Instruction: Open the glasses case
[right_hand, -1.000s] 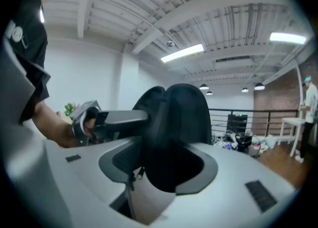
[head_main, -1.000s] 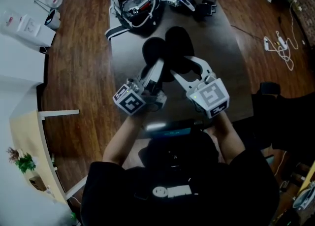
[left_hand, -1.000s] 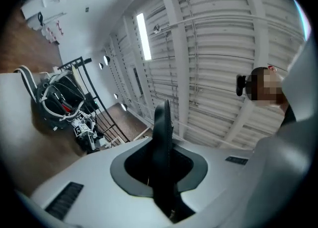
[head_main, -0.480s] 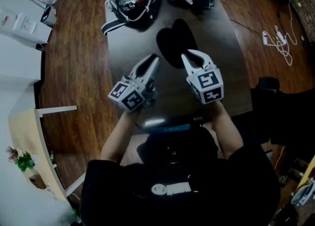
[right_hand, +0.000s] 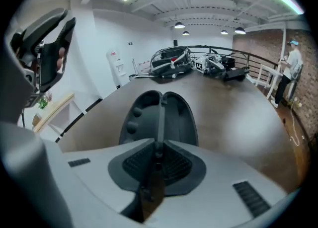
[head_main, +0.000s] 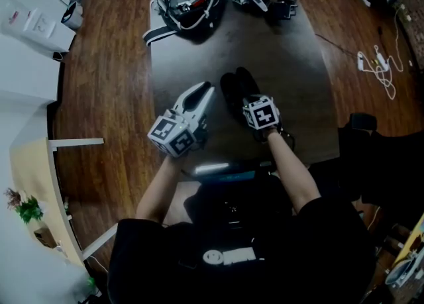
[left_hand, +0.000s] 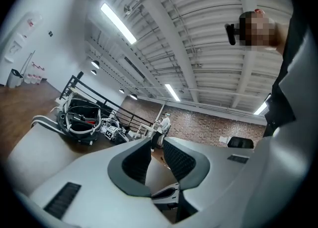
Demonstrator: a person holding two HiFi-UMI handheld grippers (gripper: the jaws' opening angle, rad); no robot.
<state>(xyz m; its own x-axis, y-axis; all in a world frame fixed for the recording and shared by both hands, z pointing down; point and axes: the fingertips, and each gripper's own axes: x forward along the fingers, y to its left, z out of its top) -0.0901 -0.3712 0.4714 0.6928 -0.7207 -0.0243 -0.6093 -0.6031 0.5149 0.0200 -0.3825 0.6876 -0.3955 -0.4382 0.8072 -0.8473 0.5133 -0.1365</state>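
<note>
right gripper (right_hand: 159, 146): clamped. The jaws have just been closing, and the thin middle ridge of the case runs right in between them, so it's pinching that.
black oval glasses case (right_hand: 175, 115): lying open on the table, dead ahead of the right jaws, with its near end right at the tips. One half is splayed to each side of the jaw line, and the left half has two little bumps inside.
left gripper (left_hand: 158, 147): jaws have just been opening a touch. There's a small gap between them with nothing in it, just table showing through.
case vs left jaws: in the head view it sits just to the right of the left tips, apart from them.
dark brown table (right_hand: 238, 122): under the case, stretching out past both sets of jaws.
black bag with white cables (right_hand: 171, 62): way out beyond the right jaws at the table's far end, with small gear (right_hand: 218, 65) beside it.
person in a light top (right_hand: 290, 65): far off to the right of the right jaws, standing by a railing (right_hand: 258, 70).
</note>
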